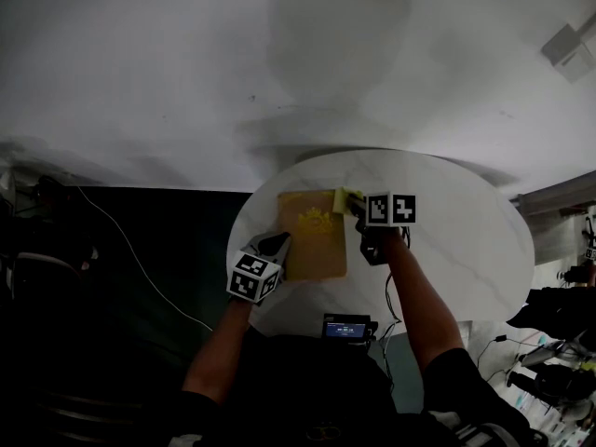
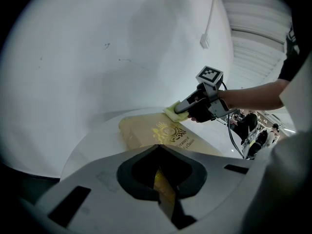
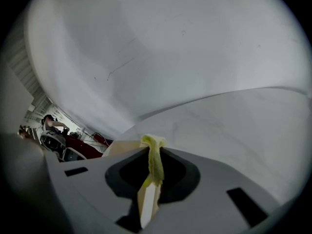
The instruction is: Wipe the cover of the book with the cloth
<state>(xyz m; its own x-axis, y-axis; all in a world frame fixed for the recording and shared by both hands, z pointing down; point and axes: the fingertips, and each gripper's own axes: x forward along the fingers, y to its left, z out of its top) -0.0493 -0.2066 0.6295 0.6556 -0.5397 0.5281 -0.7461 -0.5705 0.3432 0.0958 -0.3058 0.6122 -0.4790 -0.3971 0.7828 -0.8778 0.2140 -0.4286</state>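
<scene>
- Head view: high above, facing steeply down on the round worktop (image 1: 466, 240), fairly far.
- Left gripper view: low, close over the book (image 2: 141, 130), facing the right tongs (image 2: 178, 107).
- Right gripper view: low, close behind the cloth (image 3: 155, 155), facing across the worktop to the wall (image 3: 146, 43).
- All three share the worktop.

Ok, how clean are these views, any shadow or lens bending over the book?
Head view: dim, lower half near black, book legible. Left gripper view: strong fisheye curve, book's gold print readable. Right gripper view: black corners, cloth close to the lens, slightly soft.
</scene>
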